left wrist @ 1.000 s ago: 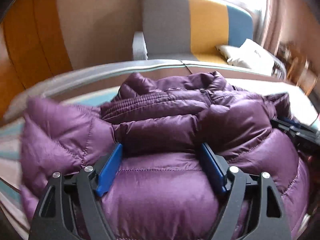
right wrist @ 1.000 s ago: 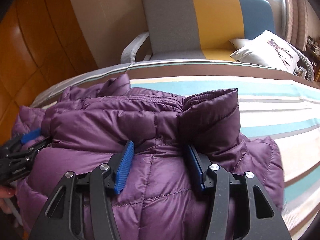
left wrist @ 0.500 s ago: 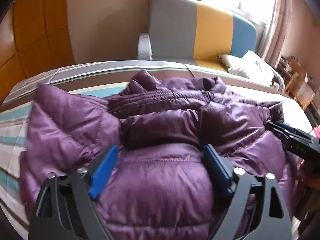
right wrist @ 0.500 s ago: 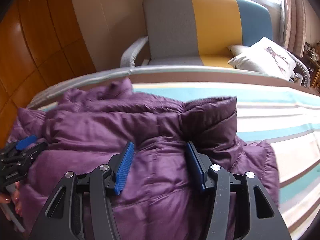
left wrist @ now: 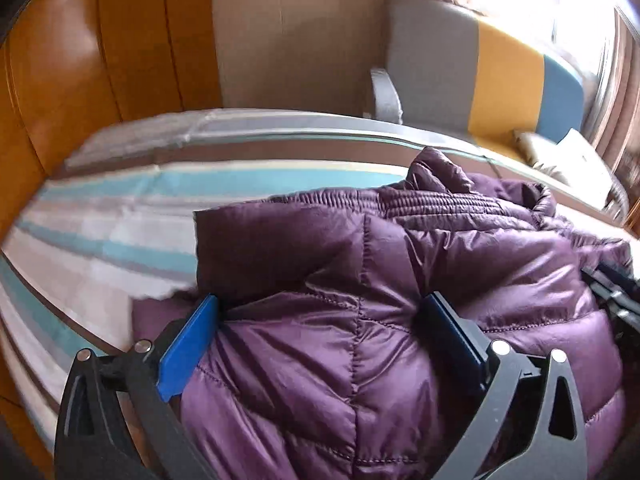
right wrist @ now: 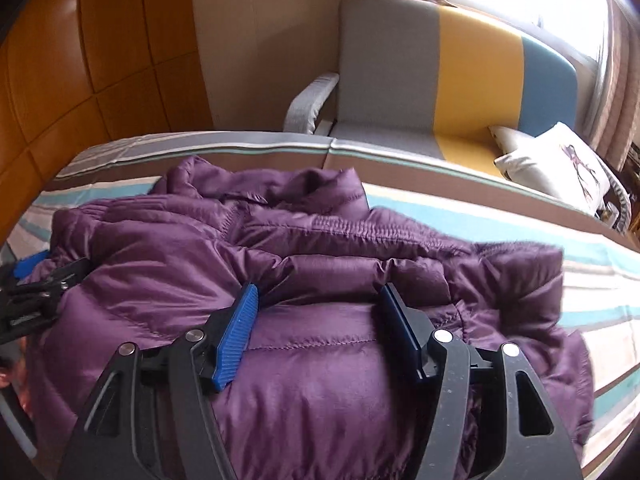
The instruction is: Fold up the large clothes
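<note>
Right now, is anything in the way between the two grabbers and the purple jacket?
No, nothing visible. The puffy purple jacket bulges right between the fingers of the left gripper and the right gripper, whose jaws have just been opening.

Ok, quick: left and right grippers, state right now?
Left gripper: open, fingers just widened, purple jacket bulging between them.
Right gripper: open, fingers just widened, jacket fold between them.
</note>
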